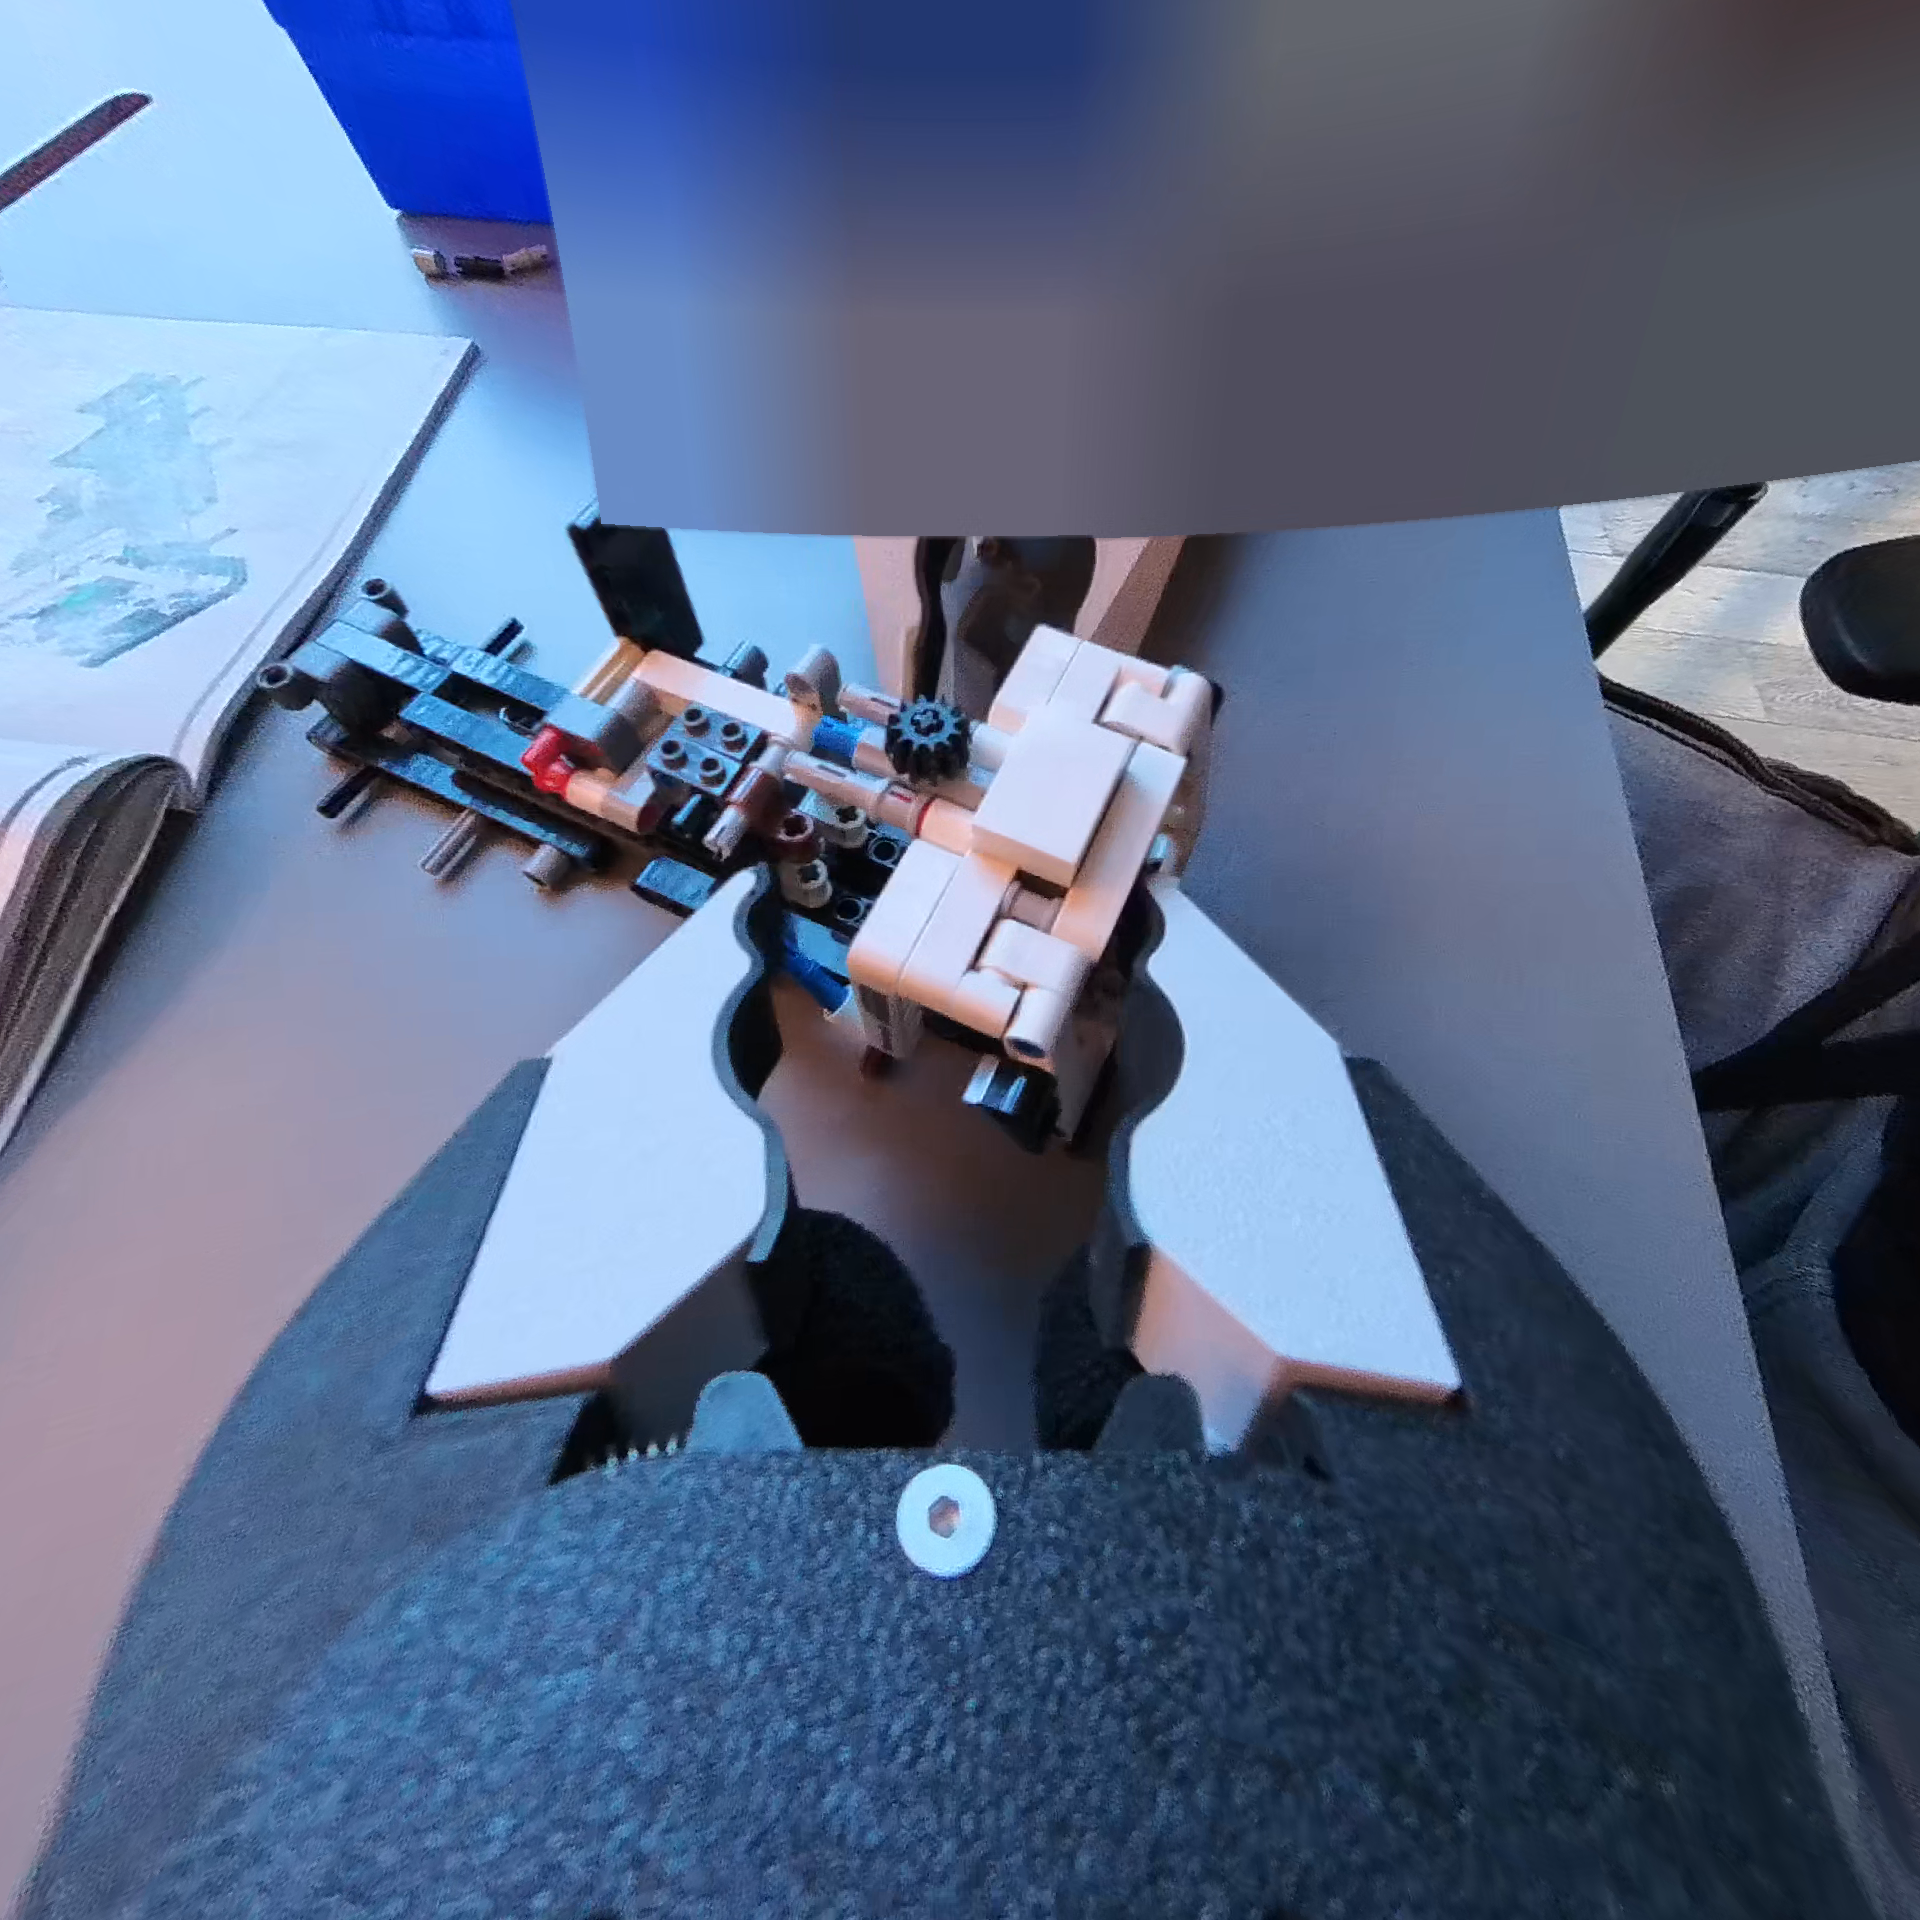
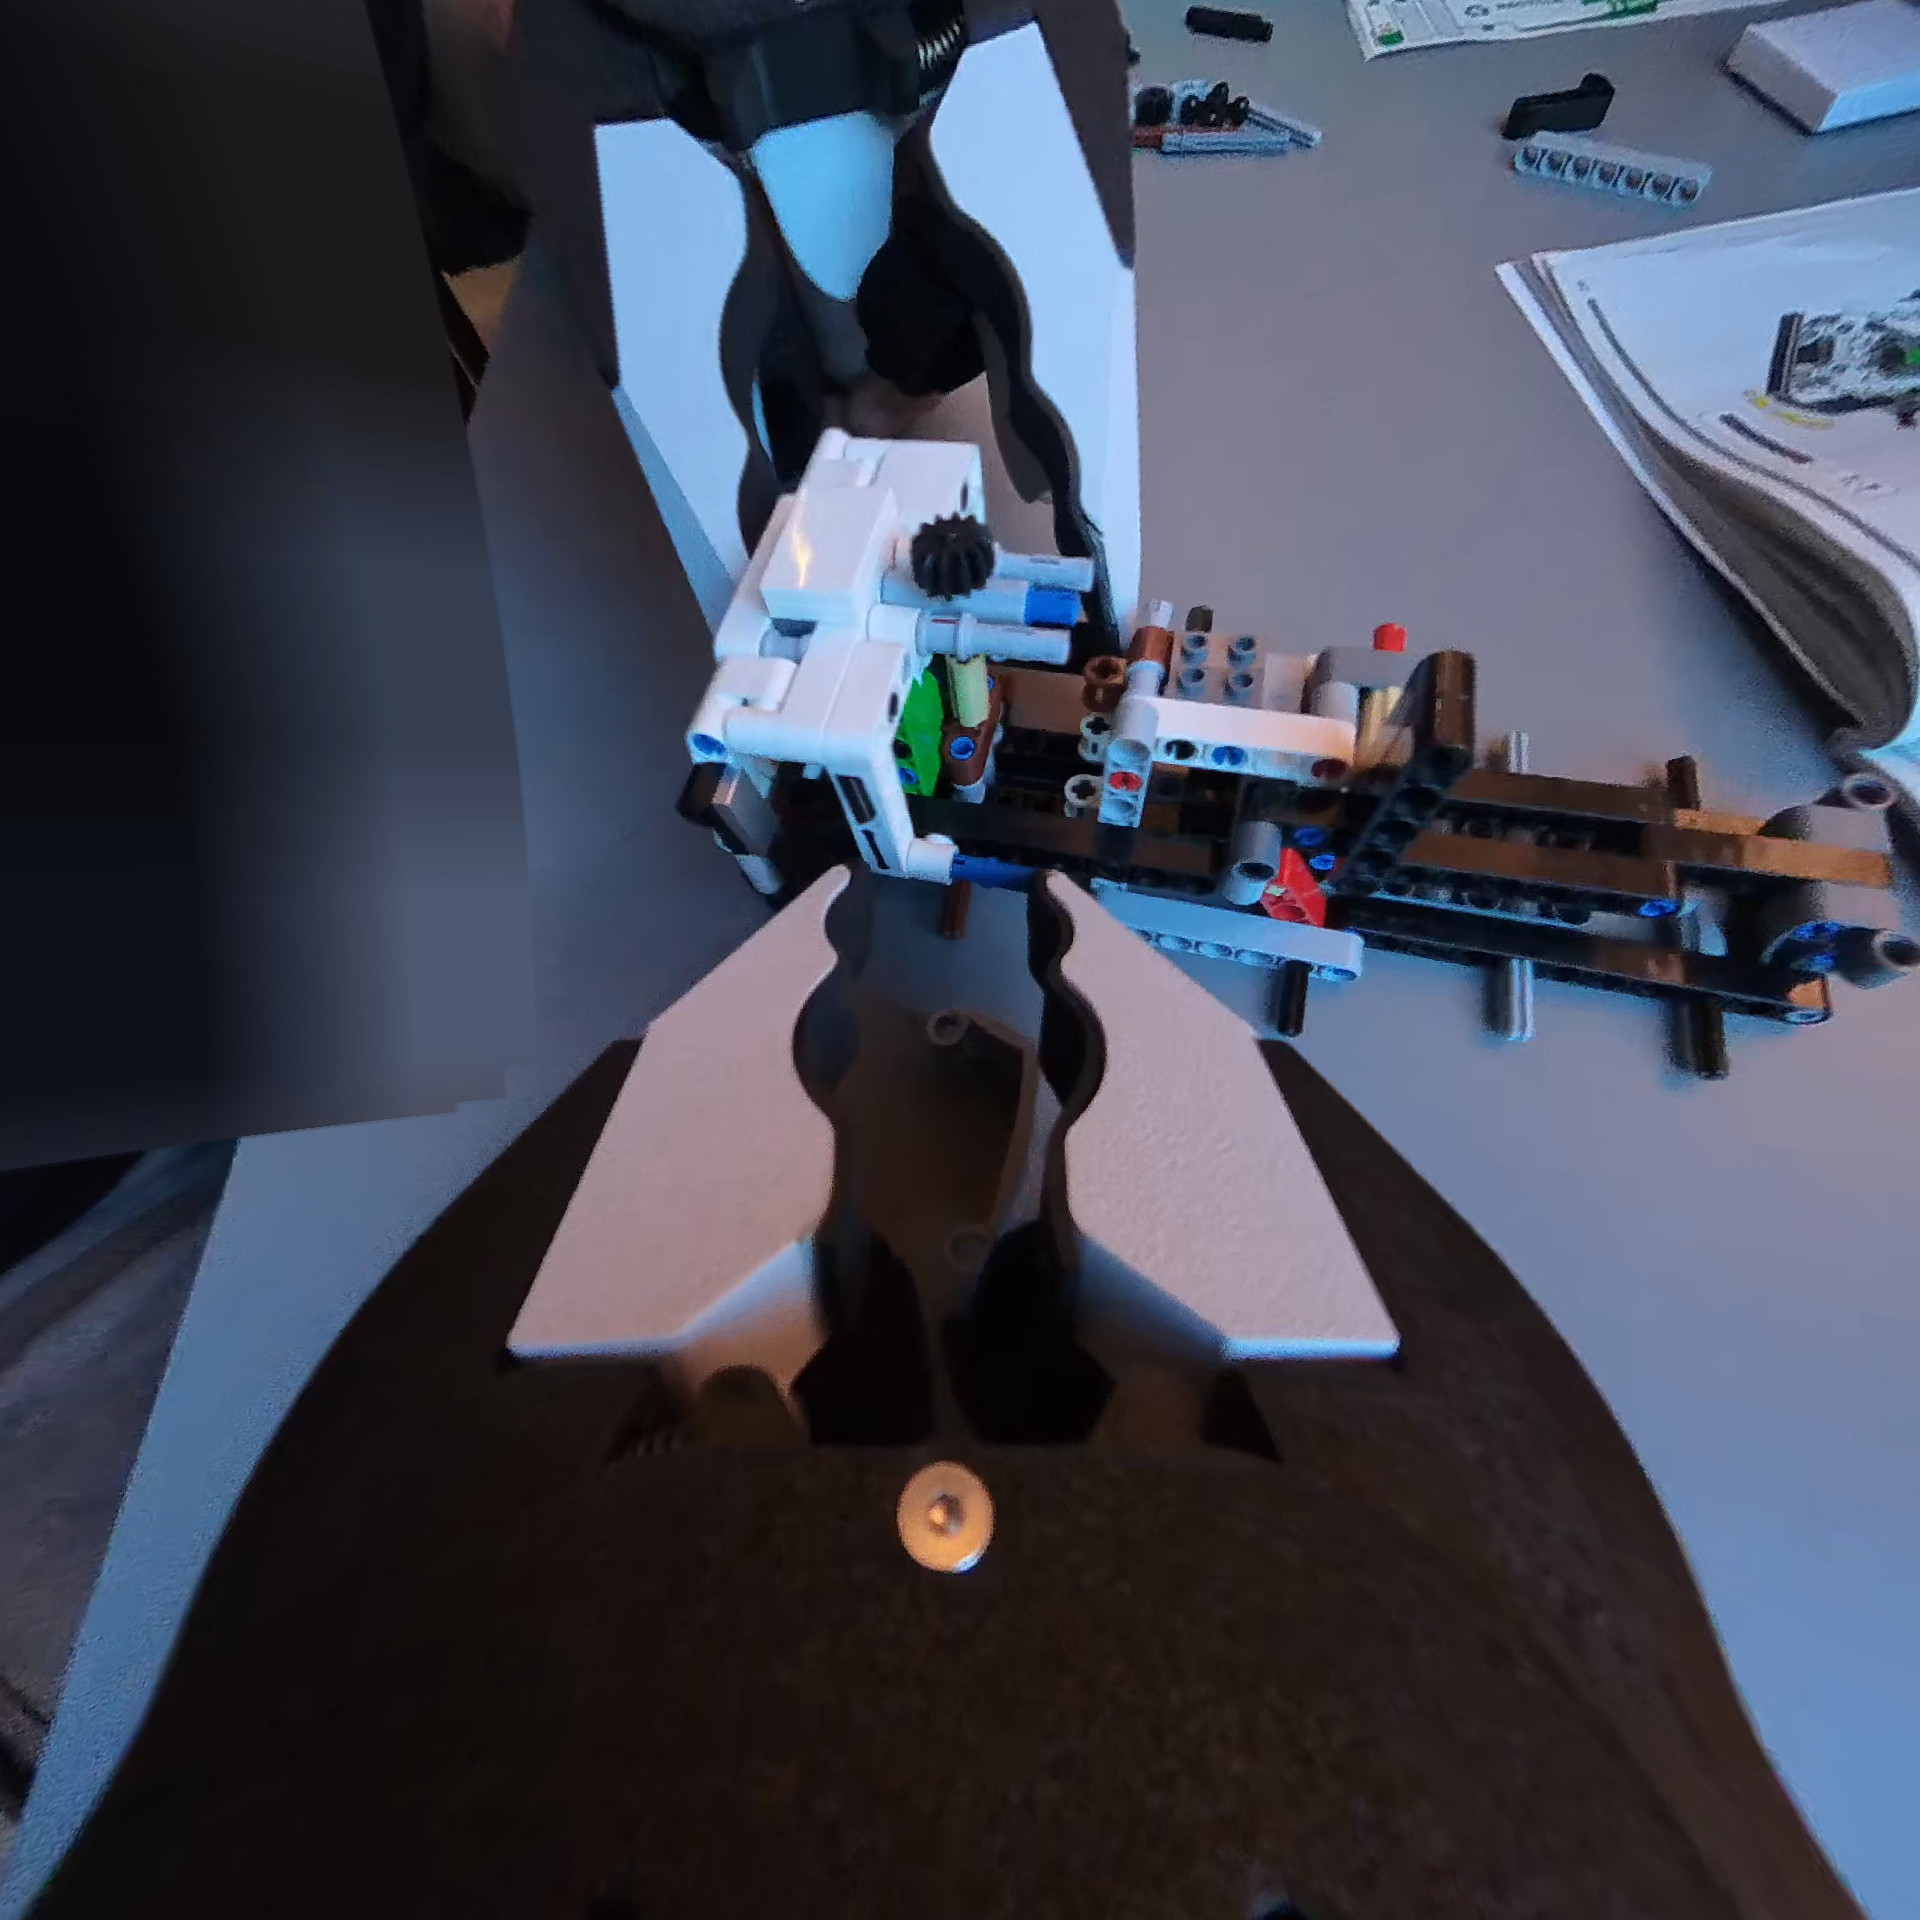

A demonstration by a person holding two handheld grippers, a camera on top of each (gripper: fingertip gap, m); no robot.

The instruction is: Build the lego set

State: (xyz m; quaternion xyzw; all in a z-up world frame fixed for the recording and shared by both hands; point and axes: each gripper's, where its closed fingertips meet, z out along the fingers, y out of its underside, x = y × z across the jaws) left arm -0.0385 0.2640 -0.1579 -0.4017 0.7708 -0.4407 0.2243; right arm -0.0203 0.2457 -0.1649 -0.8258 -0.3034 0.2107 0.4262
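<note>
A partly built lego model (image 1: 1049,800) lies on the grey table, with a white block at one end, a black gear (image 1: 928,732) and a long black chassis (image 2: 1558,852). My left gripper (image 1: 961,894) straddles the white end, its fingers touching both sides; it also shows across the model in the right wrist view (image 2: 925,571). My right gripper (image 2: 945,888) sits at the near side of the model with a flat grey piece (image 2: 966,1101) spanning the gap between its fingers. It also shows behind the model in the left wrist view (image 1: 997,623).
An open instruction booklet (image 1: 156,520) lies beside the chassis (image 2: 1766,416). A blue bin (image 1: 416,104) stands at the back. A loose grey beam (image 2: 1610,171), a black piece (image 2: 1558,104) and a white box (image 2: 1829,73) lie farther off. A chair (image 1: 1860,623) stands past the table edge. Left and right tips are no more than a few centimetres apart. My left gripper's tips are some 25 cm from the loose grey beam (image 2: 1610,171).
</note>
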